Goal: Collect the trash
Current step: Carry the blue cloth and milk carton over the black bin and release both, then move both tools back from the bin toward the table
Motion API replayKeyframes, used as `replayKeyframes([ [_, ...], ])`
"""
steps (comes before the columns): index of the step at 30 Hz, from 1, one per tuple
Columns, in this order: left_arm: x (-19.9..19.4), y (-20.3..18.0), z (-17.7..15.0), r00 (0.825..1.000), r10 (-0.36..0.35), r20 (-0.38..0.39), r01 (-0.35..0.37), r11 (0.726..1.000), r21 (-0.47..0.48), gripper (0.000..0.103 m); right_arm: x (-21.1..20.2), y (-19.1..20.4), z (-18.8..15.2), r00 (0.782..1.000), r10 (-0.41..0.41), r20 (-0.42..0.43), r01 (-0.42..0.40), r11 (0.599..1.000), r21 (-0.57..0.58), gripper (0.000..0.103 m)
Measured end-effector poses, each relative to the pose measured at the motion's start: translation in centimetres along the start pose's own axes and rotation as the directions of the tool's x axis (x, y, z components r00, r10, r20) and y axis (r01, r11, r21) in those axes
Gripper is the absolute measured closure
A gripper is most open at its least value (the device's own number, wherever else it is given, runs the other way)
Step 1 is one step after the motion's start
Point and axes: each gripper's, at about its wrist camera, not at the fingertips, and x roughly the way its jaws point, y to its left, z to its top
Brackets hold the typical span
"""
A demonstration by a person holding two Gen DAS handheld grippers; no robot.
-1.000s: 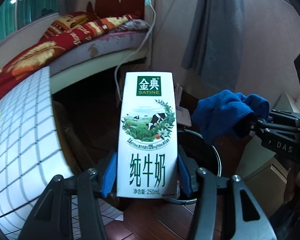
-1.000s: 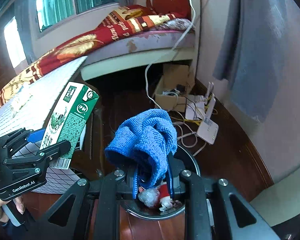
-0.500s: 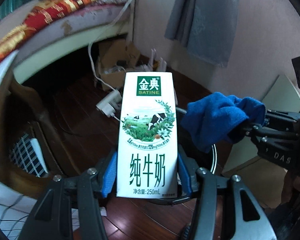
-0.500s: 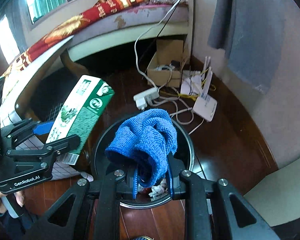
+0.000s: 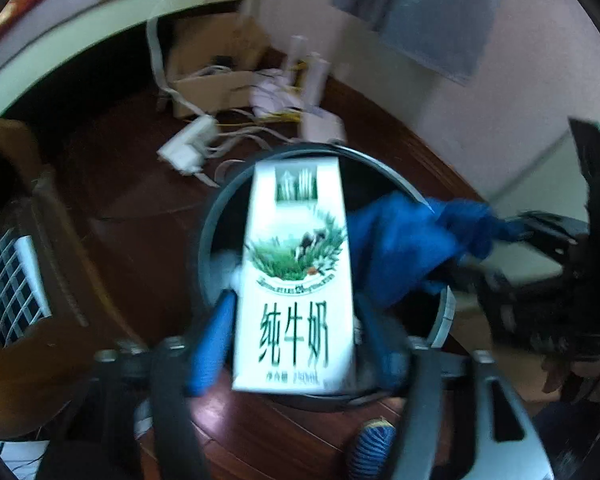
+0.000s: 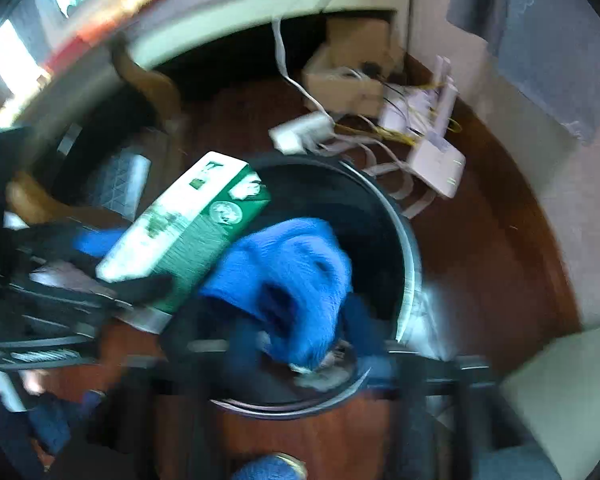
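Note:
A white milk carton [image 5: 296, 280] with green print stands between the blue pads [image 5: 212, 344] of my left gripper [image 5: 296, 304]. Its jaws are opening and the pads stand off the carton's sides. Below is a round black trash bin [image 5: 220, 208] with crumpled trash inside. A blue cloth [image 6: 292, 272] hangs loose over the bin [image 6: 404, 248] between the fingers of my right gripper [image 6: 300, 320], whose jaws are opening. In the right wrist view the carton [image 6: 188, 220] and left gripper [image 6: 124, 260] sit at the left. The left wrist view shows the cloth [image 5: 400, 248] and right gripper [image 5: 472, 256] at the right. Both views are blurred.
On the dark wooden floor behind the bin lie a white power strip [image 6: 300, 132], a router [image 6: 436, 160], tangled cables and a cardboard box [image 6: 348, 76]. A bed [image 6: 260, 4] curves across the back. A grey curtain [image 6: 560, 40] hangs at the right. A blue shoe tip [image 5: 372, 440] shows near the bin.
Both grippers have sunk and tipped down over the bin. Their jaws have spread, letting go of the carton and the cloth, which now sit loose above the bin's mouth.

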Motion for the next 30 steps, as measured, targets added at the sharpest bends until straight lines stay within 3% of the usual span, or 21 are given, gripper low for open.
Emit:
replayKeyframes([
  [1, -0.4, 0.3, -0.1, 0.997, 0.066, 0.03, -0.065, 0.998, -0.005, 0.008, 0.2, -0.4, 0.0, 1.0, -0.016, -0.002, 0.016, 1.0, 0.014, 0.0],
  [2, -0.7, 0.6, -0.3, 0.993, 0.105, 0.049, -0.105, 0.994, -0.008, 0.0, 0.2, -0.9, -0.1, 1.0, -0.012, 0.003, 0.011, 0.999, 0.038, 0.0],
  [4, -0.8, 1.0, -0.7, 0.985, 0.164, 0.052, -0.164, 0.986, -0.009, 0.0, 0.4, -1.6, -0.1, 0.999, -0.034, -0.001, 0.034, 0.996, 0.078, 0.0],
  [7, -0.8, 1.6, -1.1, 0.98, 0.193, 0.056, -0.192, 0.981, -0.007, 0.0, 0.6, -1.4, -0.2, 0.998, -0.063, -0.009, 0.064, 0.995, 0.075, 0.0],
  [18, -2.3, 1.3, -1.3, 0.972, 0.214, 0.092, -0.213, 0.977, -0.021, 0.0, -0.6, 0.8, 0.0, 0.995, -0.101, 0.02, 0.101, 0.995, 0.015, 0.0],
  [30, -7.9, 0.2, -1.6, 0.956, 0.219, 0.197, -0.22, 0.975, -0.015, 0.0, -5.0, 2.4, 0.4, 0.989, -0.109, 0.096, 0.11, 0.994, -0.002, 0.0],
])
